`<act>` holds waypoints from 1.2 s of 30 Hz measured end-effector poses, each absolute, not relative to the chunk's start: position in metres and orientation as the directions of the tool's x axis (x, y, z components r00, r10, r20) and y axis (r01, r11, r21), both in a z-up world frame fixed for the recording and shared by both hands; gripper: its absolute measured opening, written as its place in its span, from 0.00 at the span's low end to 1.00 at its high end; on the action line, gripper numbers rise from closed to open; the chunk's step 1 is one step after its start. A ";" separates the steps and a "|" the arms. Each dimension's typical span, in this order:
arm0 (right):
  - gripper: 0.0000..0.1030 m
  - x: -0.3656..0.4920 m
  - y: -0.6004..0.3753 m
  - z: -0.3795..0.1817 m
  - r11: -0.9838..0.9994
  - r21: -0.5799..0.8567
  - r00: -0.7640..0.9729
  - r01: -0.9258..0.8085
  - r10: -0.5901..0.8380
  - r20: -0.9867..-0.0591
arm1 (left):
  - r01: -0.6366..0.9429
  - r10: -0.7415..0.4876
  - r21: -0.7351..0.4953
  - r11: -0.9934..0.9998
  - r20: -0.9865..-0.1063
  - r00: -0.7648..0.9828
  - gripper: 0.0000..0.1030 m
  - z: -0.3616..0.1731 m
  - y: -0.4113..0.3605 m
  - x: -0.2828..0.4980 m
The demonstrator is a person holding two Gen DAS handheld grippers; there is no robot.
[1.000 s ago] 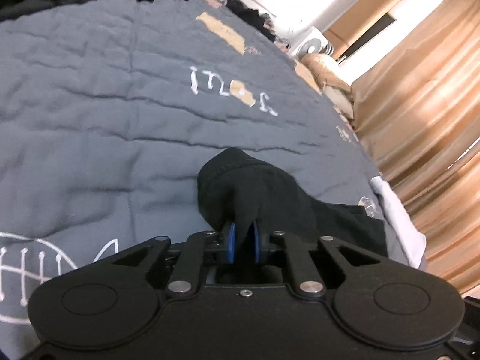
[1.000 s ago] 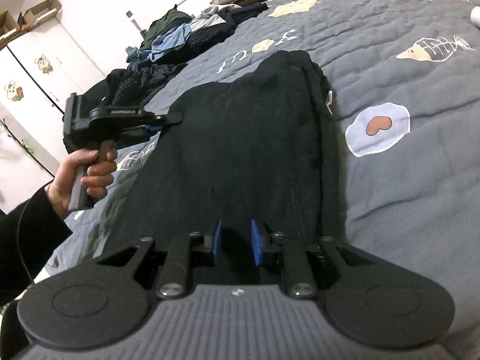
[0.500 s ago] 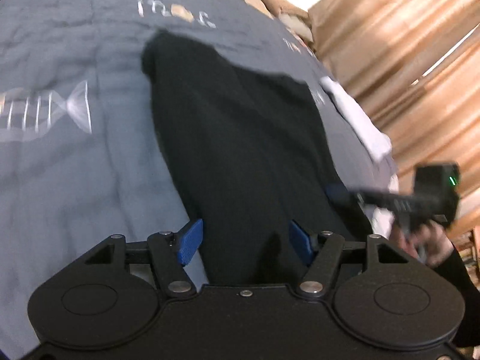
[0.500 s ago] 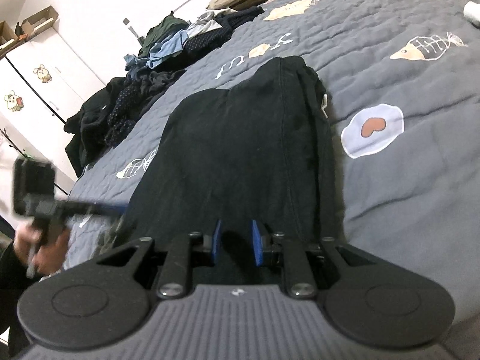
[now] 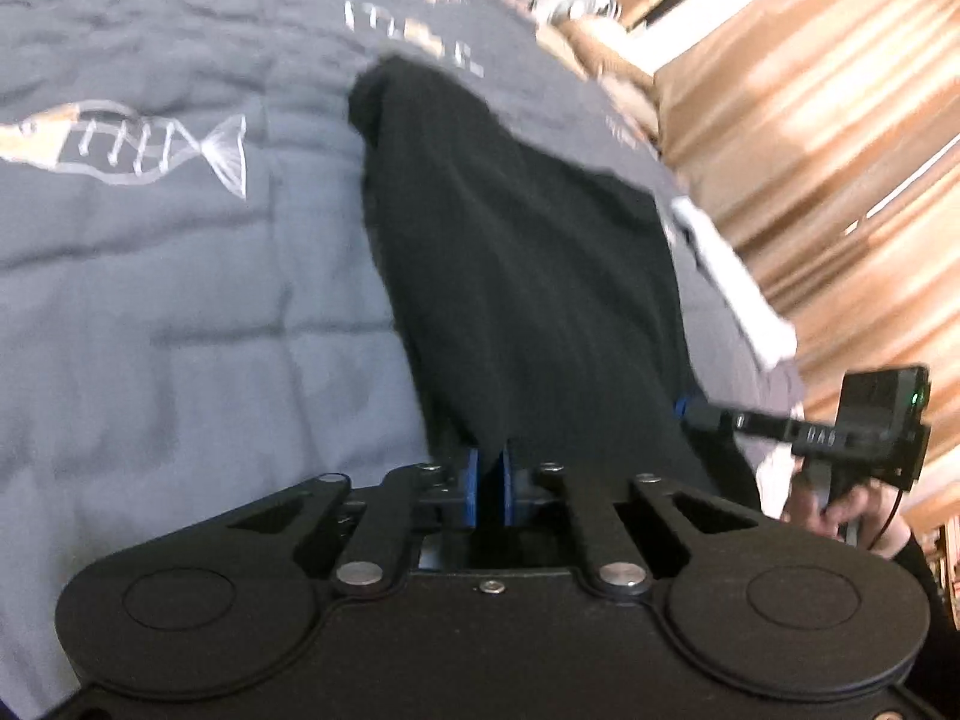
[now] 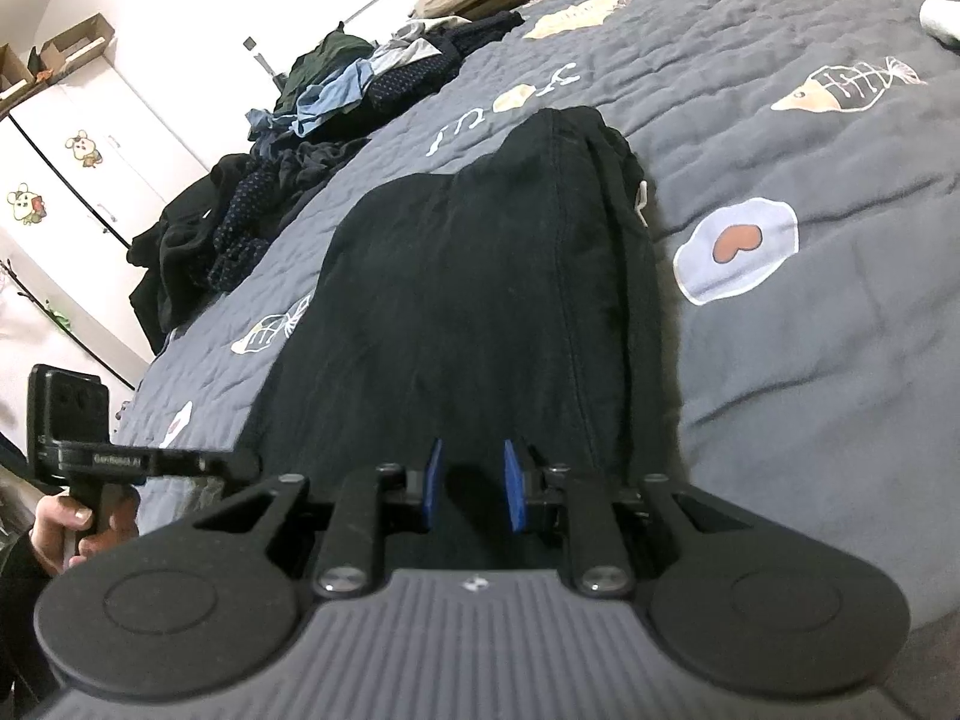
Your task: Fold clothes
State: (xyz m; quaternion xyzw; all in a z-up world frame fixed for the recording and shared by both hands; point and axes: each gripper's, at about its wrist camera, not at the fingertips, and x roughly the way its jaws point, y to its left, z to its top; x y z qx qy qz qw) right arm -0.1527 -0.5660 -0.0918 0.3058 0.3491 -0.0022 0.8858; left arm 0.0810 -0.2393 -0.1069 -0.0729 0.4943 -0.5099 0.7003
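A grey quilted bedspread [image 6: 810, 360] printed with fish skeletons and fried eggs covered the bed, with orange-brown curtains [image 5: 840, 150] beyond it in the left wrist view and white cabinets [image 6: 72, 168] along the wall in the right wrist view.

In the right wrist view, at nine o'clock, a hand [image 6: 78, 531] gripped the handle of the left hand-held gripper [image 6: 240, 468] at the garment's near-left corner. At ten to eleven o'clock a pile of unfolded clothes [image 6: 300, 138] lay along the far side of the bed. Through the centre, a black garment [image 6: 480, 276] lay flat on the bedspread, running from six o'clock up towards twelve, narrower at its far end. At three o'clock a fried-egg print [image 6: 738, 249] sat just beside the garment's right edge.

The left hand-held gripper [image 5: 491, 486] had its blue pads [image 5: 471, 495] pressed almost together on a pinch of the garment's near edge — cloth rose from between them. The right hand-held gripper [image 6: 474, 492] had its pads a narrow gap apart, with the black near hem lying between them — whether they actually clamped the cloth, I cannot tell. In the left wrist view it [image 5: 690, 411] reached the garment's edge at four o'clock.
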 end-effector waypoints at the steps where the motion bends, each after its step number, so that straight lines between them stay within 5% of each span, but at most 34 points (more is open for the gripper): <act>1: 0.20 -0.152 -0.566 -0.093 0.812 0.541 0.756 0.218 0.210 -0.620 | 0.642 -0.792 -0.604 0.472 -0.610 0.008 0.06 -0.105 -0.239 0.082; 7: 0.20 -0.153 -0.566 -0.094 0.808 0.548 0.757 0.216 0.216 -0.617 | 0.568 -0.791 -0.661 0.491 -0.611 -0.027 0.13 -0.112 -0.233 0.088; 8: 0.20 -0.154 -0.567 -0.095 0.806 0.551 0.757 0.217 0.217 -0.616 | 0.555 -0.790 -0.669 0.494 -0.613 -0.035 0.17 -0.110 -0.228 0.089; 10: 0.20 -0.153 -0.567 -0.095 0.804 0.553 0.757 0.218 0.218 -0.616 | 0.566 -0.793 -0.667 0.484 -0.608 -0.040 0.43 -0.103 -0.216 0.086; 11: 0.20 -0.153 -0.567 -0.095 0.803 0.554 0.757 0.219 0.218 -0.616 | 0.577 -0.796 -0.669 0.469 -0.603 -0.051 0.46 -0.101 -0.213 0.081; 19: 0.20 -0.153 -0.566 -0.095 0.809 0.545 0.755 0.221 0.212 -0.620 | 0.633 -0.720 -0.649 0.421 -0.664 -0.202 0.46 -0.114 -0.226 0.047; 20: 0.20 -0.152 -0.566 -0.095 0.810 0.544 0.755 0.221 0.211 -0.621 | 0.624 -0.727 -0.654 0.427 -0.659 -0.193 0.41 -0.115 -0.225 0.049; 21: 0.20 -0.152 -0.565 -0.095 0.811 0.541 0.754 0.220 0.210 -0.622 | 0.615 -0.734 -0.659 0.433 -0.654 -0.184 0.25 -0.116 -0.225 0.050; 25: 0.20 -0.153 -0.565 -0.095 0.817 0.538 0.755 0.210 0.214 -0.619 | 0.604 -0.761 -0.676 0.422 -0.626 -0.168 0.13 -0.115 -0.217 0.056; 33: 0.20 -0.153 -0.566 -0.095 0.815 0.541 0.755 0.210 0.216 -0.619 | 0.599 -0.764 -0.682 0.420 -0.621 -0.172 0.15 -0.106 -0.206 0.054; 36: 0.20 -0.152 -0.567 -0.095 0.813 0.543 0.754 0.212 0.217 -0.620 | 0.597 -0.754 -0.684 0.419 -0.629 -0.190 0.40 -0.107 -0.204 0.049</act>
